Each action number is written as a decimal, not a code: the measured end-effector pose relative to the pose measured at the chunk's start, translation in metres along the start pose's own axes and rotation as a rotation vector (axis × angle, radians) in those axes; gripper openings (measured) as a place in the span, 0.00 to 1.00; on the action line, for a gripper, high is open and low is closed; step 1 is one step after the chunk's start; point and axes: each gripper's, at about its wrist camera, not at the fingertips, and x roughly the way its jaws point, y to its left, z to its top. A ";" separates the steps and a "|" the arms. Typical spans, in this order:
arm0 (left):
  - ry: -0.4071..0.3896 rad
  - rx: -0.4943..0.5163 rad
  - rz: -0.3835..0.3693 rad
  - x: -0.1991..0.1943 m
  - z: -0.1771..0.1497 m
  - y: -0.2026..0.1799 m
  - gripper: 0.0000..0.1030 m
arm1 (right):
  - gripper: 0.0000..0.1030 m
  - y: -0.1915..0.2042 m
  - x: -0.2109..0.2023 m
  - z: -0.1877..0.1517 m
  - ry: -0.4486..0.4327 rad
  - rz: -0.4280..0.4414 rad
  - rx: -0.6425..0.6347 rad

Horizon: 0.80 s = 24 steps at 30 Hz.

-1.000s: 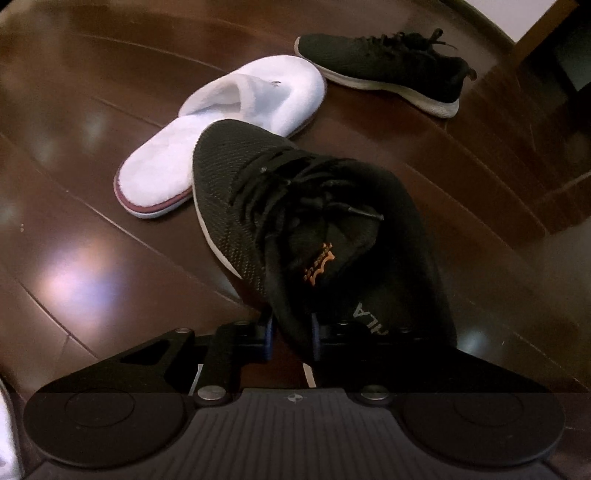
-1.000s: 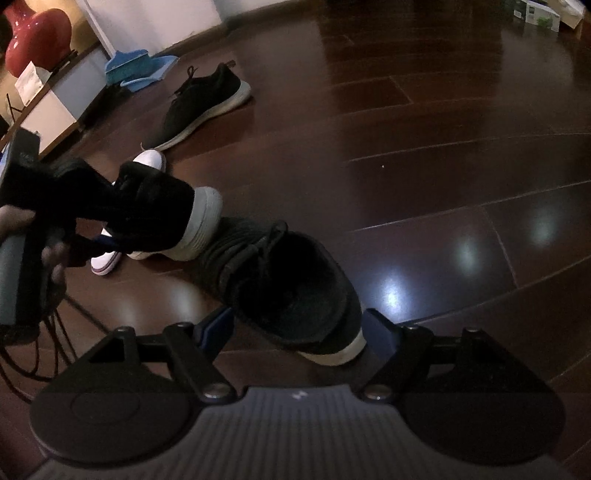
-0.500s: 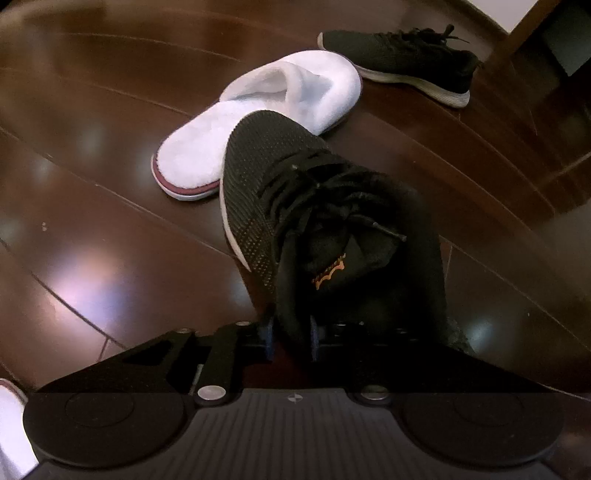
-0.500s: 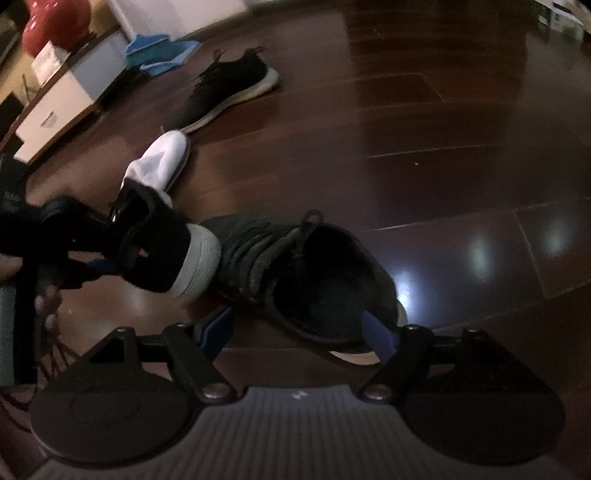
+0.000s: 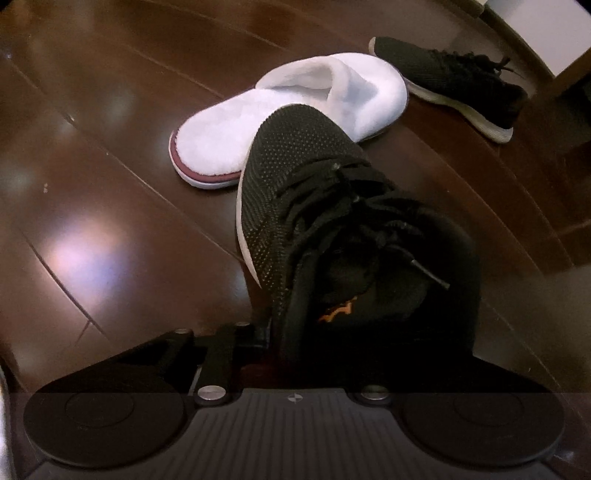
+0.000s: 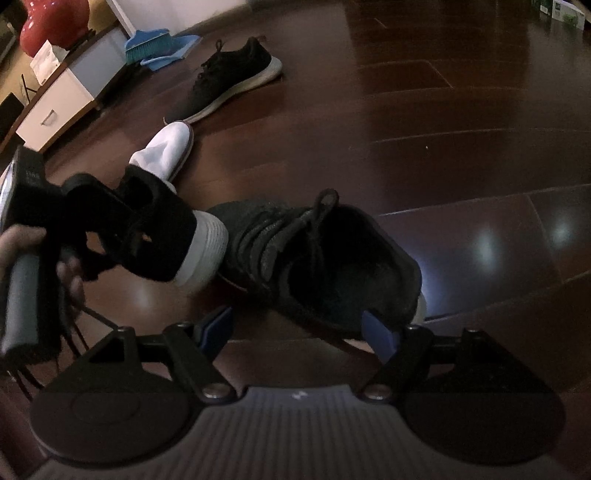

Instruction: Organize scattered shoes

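My left gripper (image 5: pixel 284 332) is shut on the heel collar of a black mesh sneaker (image 5: pixel 314 206) with an orange logo and holds it off the floor, toe pointing away. In the right wrist view this held sneaker (image 6: pixel 177 240) hangs beside the toe of a second dark sneaker (image 6: pixel 314 258) lying on the floor. My right gripper (image 6: pixel 299 328) is open, its blue pads (image 6: pixel 380 332) on either side of that sneaker's heel, the left pad well apart from it. A white slipper (image 5: pixel 288 114) and a third black sneaker (image 5: pixel 454 77) lie farther off.
Dark glossy wood floor (image 6: pixel 461 129) spreads to the right. At the back left stand a white cabinet (image 6: pixel 55 107), a red vase (image 6: pixel 51 22) and a blue brush with dustpan (image 6: pixel 159 44). A hand (image 6: pixel 14 243) grips the left tool's handle. A wooden baseboard (image 5: pixel 524 40) runs behind the far sneaker.
The left gripper has carried its sneaker down next to the toe of the sneaker on the floor. The right gripper has moved closer to that sneaker's heel and stays open.
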 end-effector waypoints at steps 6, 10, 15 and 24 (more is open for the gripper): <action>0.005 0.035 0.030 -0.014 0.006 0.006 0.20 | 0.77 -0.003 -0.008 0.000 -0.005 -0.013 -0.009; -0.005 0.066 0.006 -0.032 0.007 0.015 0.20 | 0.77 -0.004 -0.011 -0.003 -0.002 -0.018 -0.011; -0.025 0.093 -0.018 -0.054 0.003 0.023 0.20 | 0.77 -0.003 -0.017 -0.008 -0.001 -0.003 -0.008; -0.052 0.169 -0.059 -0.104 -0.035 0.026 0.20 | 0.77 -0.002 -0.050 -0.021 -0.022 0.032 0.001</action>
